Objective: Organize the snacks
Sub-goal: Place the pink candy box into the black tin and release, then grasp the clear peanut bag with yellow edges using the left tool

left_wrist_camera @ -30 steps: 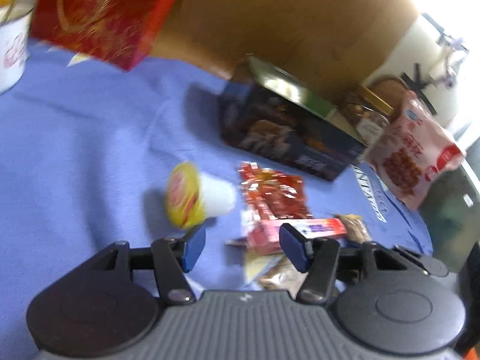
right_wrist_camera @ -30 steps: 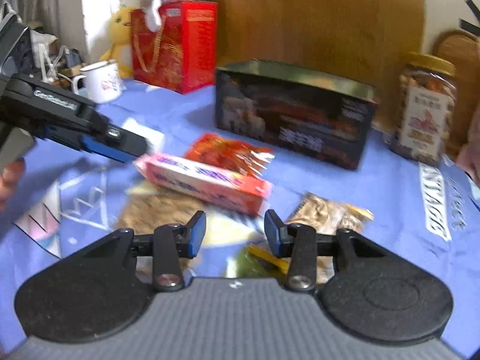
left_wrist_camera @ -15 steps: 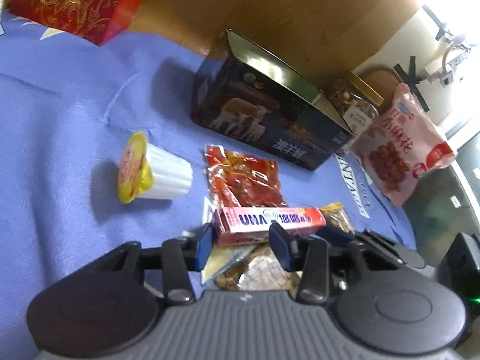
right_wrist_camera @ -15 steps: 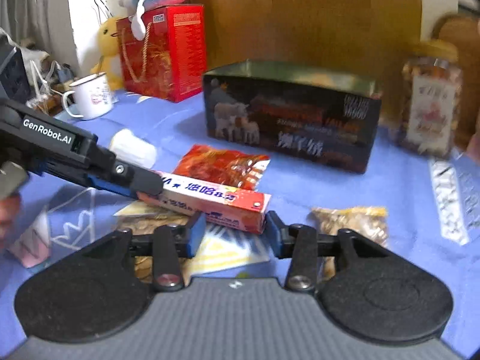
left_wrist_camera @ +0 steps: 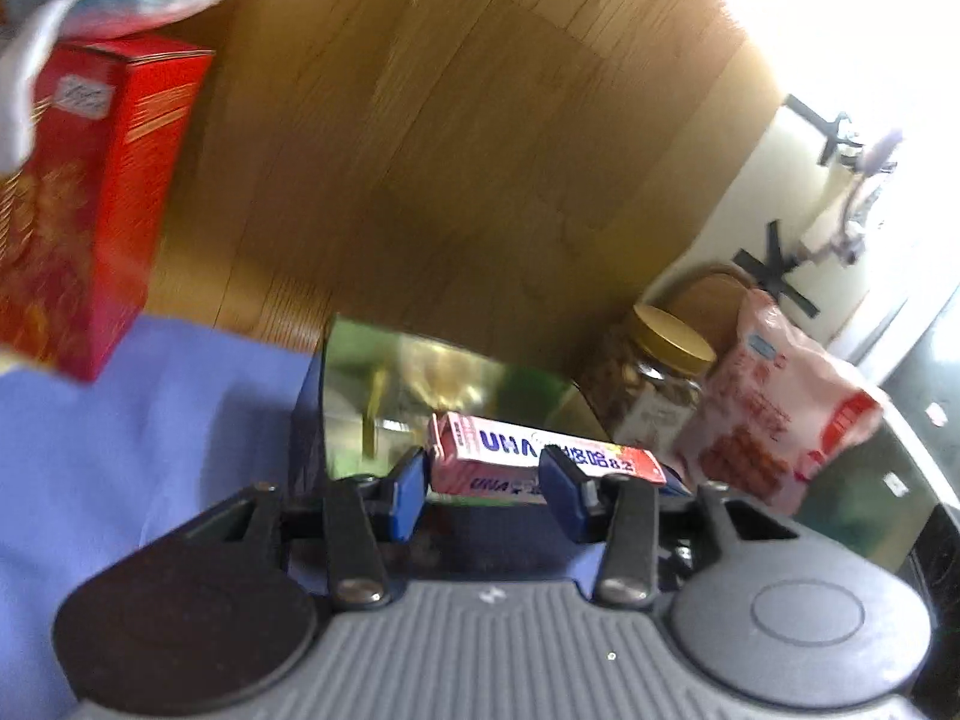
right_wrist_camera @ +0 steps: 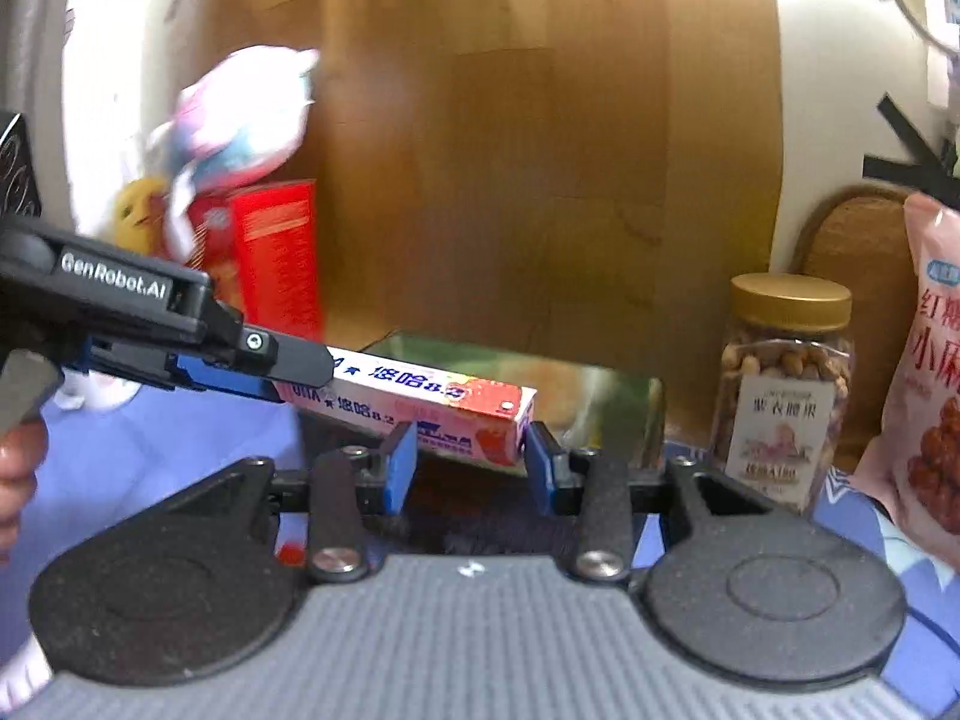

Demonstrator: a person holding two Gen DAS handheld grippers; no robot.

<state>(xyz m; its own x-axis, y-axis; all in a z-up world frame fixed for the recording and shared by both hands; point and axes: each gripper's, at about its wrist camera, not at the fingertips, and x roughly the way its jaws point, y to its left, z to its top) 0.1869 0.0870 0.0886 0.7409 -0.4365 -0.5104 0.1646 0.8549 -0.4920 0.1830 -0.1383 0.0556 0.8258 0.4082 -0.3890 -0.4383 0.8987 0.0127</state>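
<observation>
The pink candy box [left_wrist_camera: 543, 459] is being gripped at both ends and carried clear of the blue cloth [left_wrist_camera: 150, 420]. The left gripper [left_wrist_camera: 489, 495] is being held partly closed, its blue pads [left_wrist_camera: 405, 495] pressing the box's left end; its jaws have just been closing, then easing slightly. The right gripper [right_wrist_camera: 471, 468] is being held about half closed on the box's other end [right_wrist_camera: 480, 429], with the box lying across between its pads [right_wrist_camera: 399, 468]. In the right wrist view the left gripper [right_wrist_camera: 252, 375] is being seen reaching in from the left.

Just beyond both grippers the open dark box [left_wrist_camera: 444, 390] is being shown, its shiny lining blurred; its contents cannot be made out. To the right of it a gold-lidded jar [right_wrist_camera: 783, 390] is being seen filled with nuts, and a pink snack bag [right_wrist_camera: 927, 372] is being cut off at the frame edge. Far left, a red gift box [left_wrist_camera: 78, 204] under a blurred plush toy [right_wrist_camera: 240, 114] is being shown.
</observation>
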